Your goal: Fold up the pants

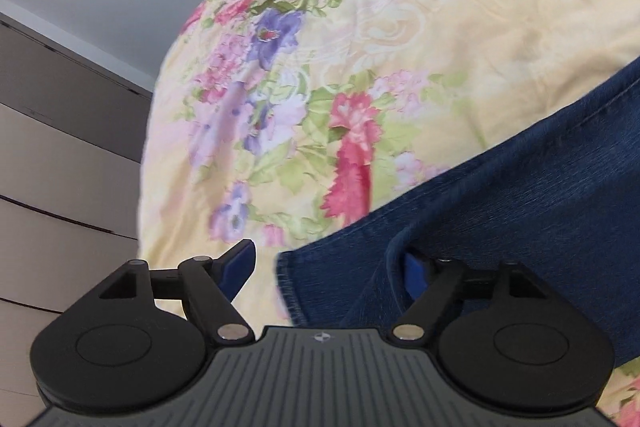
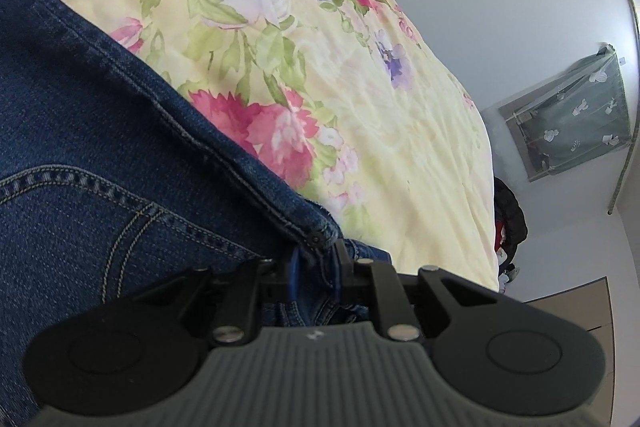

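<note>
Dark blue jeans (image 1: 520, 195) lie on a yellow floral bedspread (image 1: 420, 27). In the left wrist view my left gripper (image 1: 328, 263) is open at the hem of a leg (image 1: 288, 283); the left blue finger (image 1: 240, 261) is over the bedspread, the right finger (image 1: 414, 267) is partly under a denim fold. In the right wrist view the jeans (image 2: 80, 147) fill the left side, with pocket stitching. My right gripper (image 2: 316, 267) is shut on the waistband corner (image 2: 320, 239) beside a rivet.
The bedspread (image 2: 360, 87) stretches away in the right wrist view. Beige drawer fronts (image 1: 60, 147) stand left of the bed. A grey wall, a patterned green curtain (image 2: 576, 115), a dark garment (image 2: 508, 215) and a beige cabinet (image 2: 592, 307) are at right.
</note>
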Demonstrator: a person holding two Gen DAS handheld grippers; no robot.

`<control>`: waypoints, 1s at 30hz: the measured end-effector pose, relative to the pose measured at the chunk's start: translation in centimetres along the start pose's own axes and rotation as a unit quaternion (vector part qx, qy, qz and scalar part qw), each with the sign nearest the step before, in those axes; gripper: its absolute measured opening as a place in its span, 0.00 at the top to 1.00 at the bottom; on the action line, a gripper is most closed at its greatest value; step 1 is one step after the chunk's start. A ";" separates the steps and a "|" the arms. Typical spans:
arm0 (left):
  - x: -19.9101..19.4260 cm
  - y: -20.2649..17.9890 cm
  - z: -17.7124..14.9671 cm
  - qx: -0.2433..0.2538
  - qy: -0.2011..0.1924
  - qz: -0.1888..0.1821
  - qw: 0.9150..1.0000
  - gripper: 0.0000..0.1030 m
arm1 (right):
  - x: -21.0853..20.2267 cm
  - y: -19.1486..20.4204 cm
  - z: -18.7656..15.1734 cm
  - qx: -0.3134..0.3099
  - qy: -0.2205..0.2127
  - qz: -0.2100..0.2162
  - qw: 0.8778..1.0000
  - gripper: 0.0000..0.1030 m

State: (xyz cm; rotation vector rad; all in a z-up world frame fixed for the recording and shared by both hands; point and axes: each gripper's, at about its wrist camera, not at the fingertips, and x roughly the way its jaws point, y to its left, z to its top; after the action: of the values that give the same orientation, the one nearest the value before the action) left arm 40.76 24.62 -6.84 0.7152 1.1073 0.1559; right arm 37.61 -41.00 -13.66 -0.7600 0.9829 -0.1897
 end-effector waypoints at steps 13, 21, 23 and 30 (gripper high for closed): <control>0.9 8.0 -6.7 -0.283 -0.001 -0.033 0.959 0.33 | 0.0 0.0 0.0 0.001 0.003 -0.001 1.000 0.90; 2.4 10.3 -9.2 -0.429 -0.082 -0.133 0.890 0.33 | 0.1 0.7 0.4 -0.012 0.018 -0.018 1.000 0.89; 3.5 10.1 -8.5 -0.428 -0.089 -0.144 0.888 0.33 | 0.3 1.0 0.6 -0.017 0.022 -0.022 0.999 0.89; 7.8 8.9 -7.6 -0.398 -0.079 -0.163 0.899 0.49 | 0.9 1.6 1.0 -0.031 0.038 -0.029 0.998 0.88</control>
State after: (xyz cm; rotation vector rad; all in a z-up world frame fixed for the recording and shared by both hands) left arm 39.91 38.43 -9.40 -0.1929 0.8829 0.2387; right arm 38.60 -39.74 -14.98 -0.8436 1.0430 -0.2409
